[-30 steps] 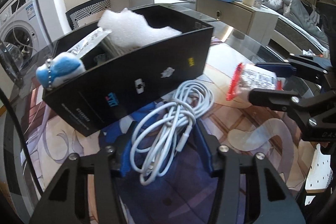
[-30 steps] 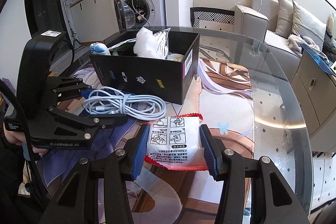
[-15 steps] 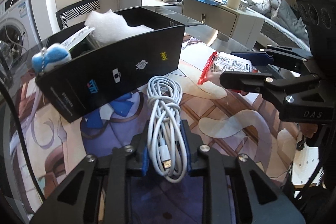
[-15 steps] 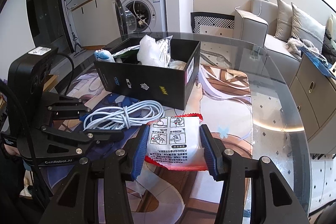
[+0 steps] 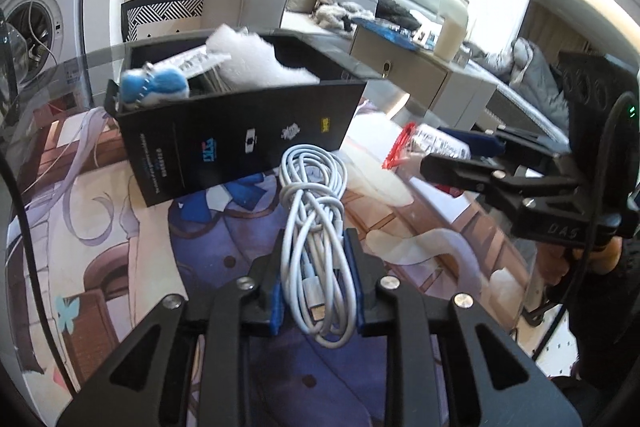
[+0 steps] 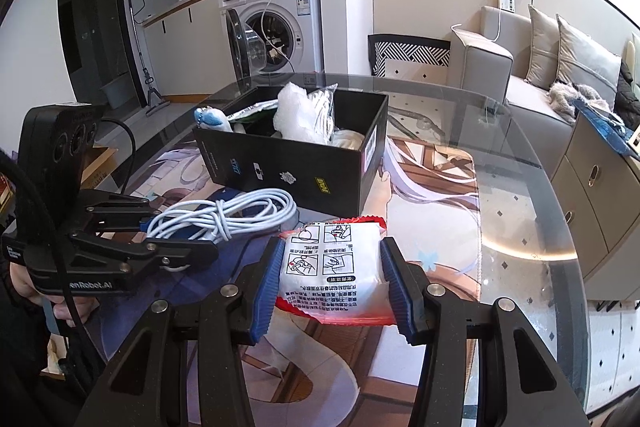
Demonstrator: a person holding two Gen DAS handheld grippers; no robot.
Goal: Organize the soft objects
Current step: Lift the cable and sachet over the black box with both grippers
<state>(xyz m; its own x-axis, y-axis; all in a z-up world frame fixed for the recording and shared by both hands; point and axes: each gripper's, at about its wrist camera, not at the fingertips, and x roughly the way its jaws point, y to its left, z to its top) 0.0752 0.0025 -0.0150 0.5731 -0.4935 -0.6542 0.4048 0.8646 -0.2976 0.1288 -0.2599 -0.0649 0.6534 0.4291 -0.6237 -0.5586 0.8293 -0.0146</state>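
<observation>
Black box (image 6: 296,163) on the glass table (image 6: 520,195) holds white foam (image 6: 298,115) and a blue plush (image 6: 210,118). Near it, left gripper (image 5: 316,291) clamps the cable (image 5: 316,211); right gripper (image 6: 332,279) clamps the packet (image 6: 332,263).

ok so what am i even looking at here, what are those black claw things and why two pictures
Each black claw is a hand-held gripper that a person carries, one per hand, with a camera looking along its fingers; so two pictures. The left hand-held gripper is shut on a coiled white cable. The right hand-held gripper is shut on a white packet with red edges. Both are over a glass table with a printed mat. Ahead stands an open black box holding white foam and a small blue plush.
</observation>
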